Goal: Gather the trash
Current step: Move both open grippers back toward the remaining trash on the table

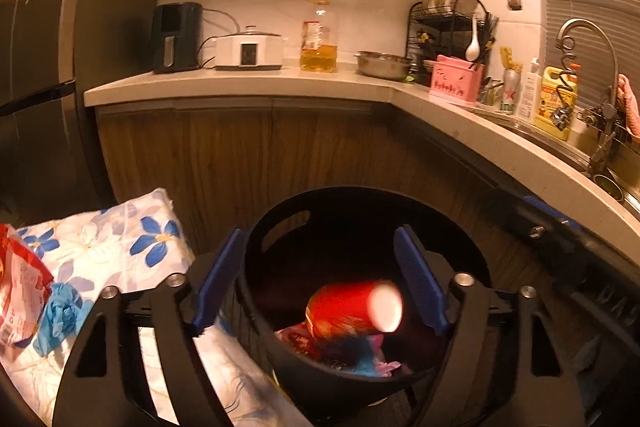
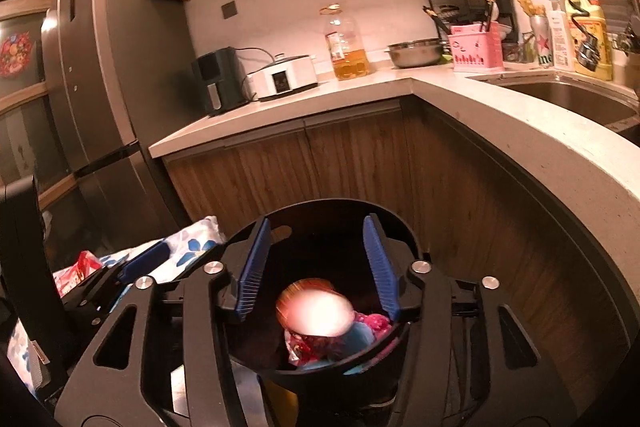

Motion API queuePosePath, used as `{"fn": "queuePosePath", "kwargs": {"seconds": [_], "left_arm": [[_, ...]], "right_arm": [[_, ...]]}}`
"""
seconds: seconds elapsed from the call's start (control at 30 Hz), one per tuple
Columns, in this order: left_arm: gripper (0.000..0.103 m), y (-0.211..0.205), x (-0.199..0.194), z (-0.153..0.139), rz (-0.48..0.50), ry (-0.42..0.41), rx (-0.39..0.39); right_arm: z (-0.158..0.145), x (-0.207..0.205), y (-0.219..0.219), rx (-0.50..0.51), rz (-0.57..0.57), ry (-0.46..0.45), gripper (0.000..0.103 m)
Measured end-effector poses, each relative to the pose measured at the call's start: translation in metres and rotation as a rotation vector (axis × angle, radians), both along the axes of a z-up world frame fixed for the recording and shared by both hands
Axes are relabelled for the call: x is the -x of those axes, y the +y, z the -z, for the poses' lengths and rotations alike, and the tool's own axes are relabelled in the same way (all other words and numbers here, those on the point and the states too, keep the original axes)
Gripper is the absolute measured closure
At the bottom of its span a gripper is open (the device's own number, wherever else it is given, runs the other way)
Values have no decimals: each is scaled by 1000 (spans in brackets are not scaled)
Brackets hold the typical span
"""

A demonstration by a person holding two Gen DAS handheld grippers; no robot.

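Blue-padded fingers (image 1: 420, 291) of the left gripper (image 1: 320, 287) frame the left wrist view, spread wide over a round black trash bin (image 1: 264, 259) with nothing pressed between them. At the bin's mouth a blurred red can (image 1: 352, 307) lies on its side, apparently dropping onto the colourful wrappers (image 1: 360, 359) already piled inside, clear of both pads. At nine o'clock, on a surface under a blue-flowered cloth (image 1: 120, 251), a red-and-white snack packet (image 1: 20, 291) and a crumpled blue glove (image 1: 60, 315) wait uncollected. The other gripper's dark arm crosses at three o'clock.

From the right wrist view, the right gripper (image 2: 316, 271) hovers over the same bin (image 2: 332, 371), its fingers (image 2: 252, 267) standing about half apart and holding nothing. The can (image 2: 316, 311), seen end-on as a pale blur, hangs just below them above the pink and blue litter. At nine o'clock the left gripper's tip (image 2: 148, 259) shows beside the flowered cloth (image 2: 196, 247), with the red packet (image 2: 80, 267) behind it.

By appearances the job is partly done: several pieces are binned, the can looks to be joining them, and at least the packet and glove remain.
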State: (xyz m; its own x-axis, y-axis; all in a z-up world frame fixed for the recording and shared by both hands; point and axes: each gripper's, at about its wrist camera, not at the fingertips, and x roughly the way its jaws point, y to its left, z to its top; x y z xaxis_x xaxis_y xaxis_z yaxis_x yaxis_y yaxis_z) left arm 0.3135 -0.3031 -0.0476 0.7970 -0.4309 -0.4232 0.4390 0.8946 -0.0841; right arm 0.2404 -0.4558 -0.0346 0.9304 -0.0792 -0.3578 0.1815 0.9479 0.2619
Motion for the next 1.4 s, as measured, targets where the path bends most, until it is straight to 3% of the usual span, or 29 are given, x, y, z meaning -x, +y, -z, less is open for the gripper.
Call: {"fn": "queuePosePath", "kwargs": {"seconds": [0.17,0.47,0.6,0.9,1.4], "left_arm": [[17,18,-1,4,-40,25,9],[11,54,18,3,-112,34,41],[8,73,31,2,-167,31,64],[8,127,59,6,-342,-7,25],[8,242,84,22,-597,5,25]], "right_arm": [[1,6,-2,-11,18,2,40],[0,16,11,8,22,0,30],[-1,22,25,28,14,-6,28],[5,35,68,85,-20,-13,25],[24,31,176,123,-178,-13,25]]}}
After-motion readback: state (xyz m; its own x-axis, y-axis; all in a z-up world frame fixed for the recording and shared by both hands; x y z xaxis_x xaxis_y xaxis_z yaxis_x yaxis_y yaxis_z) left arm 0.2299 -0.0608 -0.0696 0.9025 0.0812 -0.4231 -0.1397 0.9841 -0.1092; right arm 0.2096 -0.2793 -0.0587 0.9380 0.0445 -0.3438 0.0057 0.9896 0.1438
